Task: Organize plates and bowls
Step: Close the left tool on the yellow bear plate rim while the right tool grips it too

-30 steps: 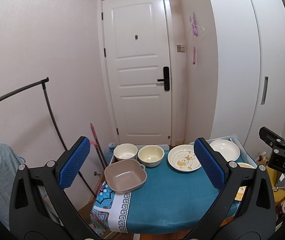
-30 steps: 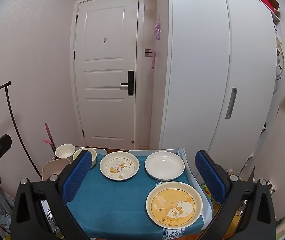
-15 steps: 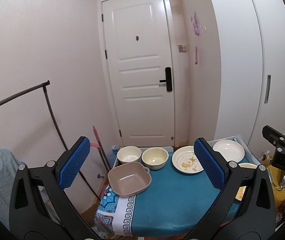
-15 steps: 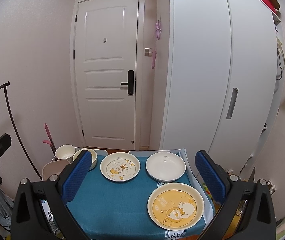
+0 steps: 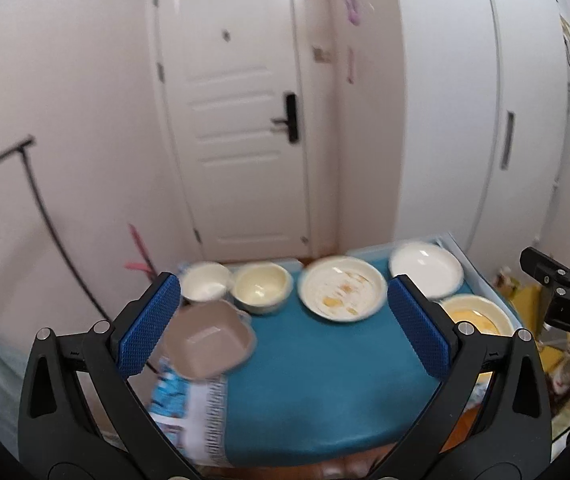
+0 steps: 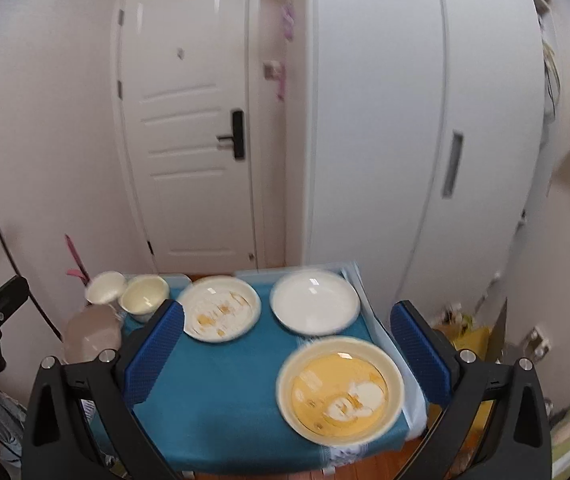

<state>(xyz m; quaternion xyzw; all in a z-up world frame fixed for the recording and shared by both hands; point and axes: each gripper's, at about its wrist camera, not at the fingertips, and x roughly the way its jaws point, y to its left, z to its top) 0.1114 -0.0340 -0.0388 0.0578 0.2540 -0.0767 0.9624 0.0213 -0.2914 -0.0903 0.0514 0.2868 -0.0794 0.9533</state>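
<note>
Through the left wrist camera we had the left gripper point(image 5: 283, 322) spread wide with nothing between its blue pads point(image 5: 149, 324), hanging above the near edge of the table point(image 5: 325, 392) with its teal cloth. On the left side of the table sat the square brown bowl point(image 5: 210, 345), and just behind it the white bowl point(image 5: 205, 286) and the cream bowl point(image 5: 261, 286) stood side by side. Further right lay the cartoon plate point(image 5: 343, 294), then the plain white plate point(image 5: 425, 268) at the far right corner, with the yellow plate point(image 5: 477, 318) nearer us, partly hidden behind the right pad. The picture was smeared, so plate patterns were hard to read. Over to the right wrist camera: the right gripper point(image 6: 285, 352) was likewise wide open and empty, held over the table's near edge. The yellow plate point(image 6: 340, 390) lay at the front right, between the pads, the plain white plate point(image 6: 315, 302) behind it, the cartoon plate point(image 6: 221, 308) to its left. At the far left we saw the cream bowl point(image 6: 144, 298), the white bowl point(image 6: 106, 288) and the brown bowl point(image 6: 92, 334), all blurred.
</note>
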